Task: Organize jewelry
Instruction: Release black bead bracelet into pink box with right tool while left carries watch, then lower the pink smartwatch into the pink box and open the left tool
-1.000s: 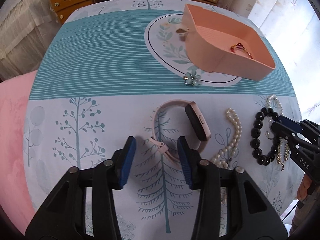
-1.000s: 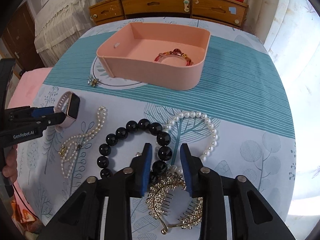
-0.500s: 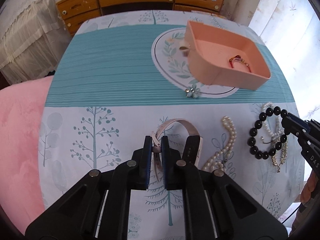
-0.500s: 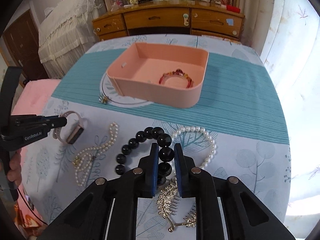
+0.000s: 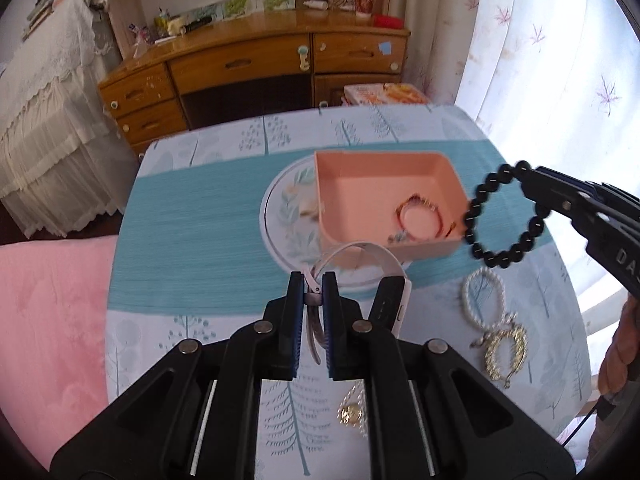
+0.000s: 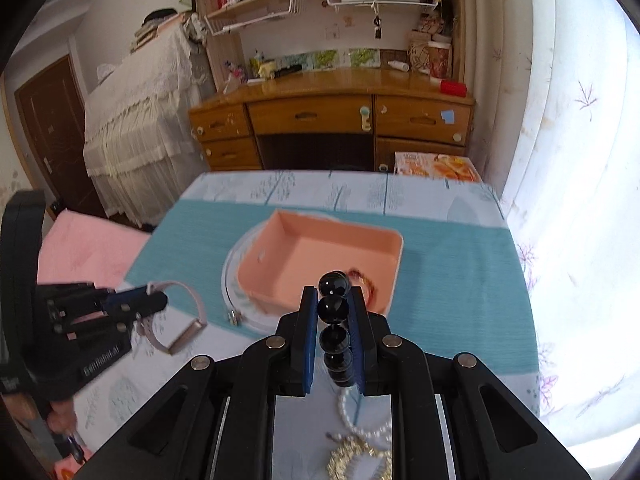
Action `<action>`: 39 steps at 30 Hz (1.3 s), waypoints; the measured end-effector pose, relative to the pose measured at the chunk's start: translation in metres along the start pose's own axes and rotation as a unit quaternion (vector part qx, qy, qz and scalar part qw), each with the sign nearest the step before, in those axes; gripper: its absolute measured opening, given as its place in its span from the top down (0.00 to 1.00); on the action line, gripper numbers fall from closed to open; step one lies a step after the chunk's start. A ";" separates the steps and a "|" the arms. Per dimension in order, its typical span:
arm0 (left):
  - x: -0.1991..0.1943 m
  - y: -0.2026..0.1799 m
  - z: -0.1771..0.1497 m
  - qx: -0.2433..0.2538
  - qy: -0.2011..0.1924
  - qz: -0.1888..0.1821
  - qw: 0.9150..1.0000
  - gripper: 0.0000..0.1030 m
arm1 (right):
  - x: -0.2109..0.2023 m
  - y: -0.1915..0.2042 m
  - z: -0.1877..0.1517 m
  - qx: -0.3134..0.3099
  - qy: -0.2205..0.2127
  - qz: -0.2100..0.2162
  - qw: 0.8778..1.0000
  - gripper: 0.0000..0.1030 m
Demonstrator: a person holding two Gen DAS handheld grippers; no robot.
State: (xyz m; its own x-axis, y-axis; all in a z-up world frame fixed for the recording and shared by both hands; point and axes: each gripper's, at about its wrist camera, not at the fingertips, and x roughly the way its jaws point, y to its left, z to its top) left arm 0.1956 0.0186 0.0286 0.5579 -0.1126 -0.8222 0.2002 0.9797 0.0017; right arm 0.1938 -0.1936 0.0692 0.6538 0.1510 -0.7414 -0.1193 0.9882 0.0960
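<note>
Teal tree-print tablecloth [image 5: 192, 240] (pink tray [image 5: 384, 160] centred), wooden desk [image 6: 320, 112] behind

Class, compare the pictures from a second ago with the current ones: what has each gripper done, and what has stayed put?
The left gripper closed on the pink watch strap and lifted it off the table. The right gripper closed on the black bead bracelet and raised it toward the pink tray. The red bracelet remains in the tray; the round pearl bracelet and gold comb still lie on the cloth.
</note>
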 end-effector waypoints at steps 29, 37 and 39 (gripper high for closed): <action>0.057 -0.012 0.043 -0.020 -0.002 -0.024 1.000 0.94 | 0.122 -0.043 0.003 0.065 0.063 -0.027 0.996 0.78; 0.103 -0.053 0.068 -0.006 0.018 -0.044 0.999 0.94 | 0.093 -0.087 -0.037 0.108 0.048 -0.024 0.993 0.78; 0.117 -0.065 0.070 -0.003 0.030 -0.047 0.998 0.94 | 0.084 -0.093 -0.045 0.111 0.040 -0.031 0.993 0.78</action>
State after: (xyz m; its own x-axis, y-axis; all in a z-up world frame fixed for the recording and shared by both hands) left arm 0.3045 -0.0695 -0.0282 0.4875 -0.1937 -0.8513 0.2448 0.9663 -0.0797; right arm 0.2257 -0.2743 -0.0321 0.5918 0.0969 -0.8002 0.0919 0.9782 0.1864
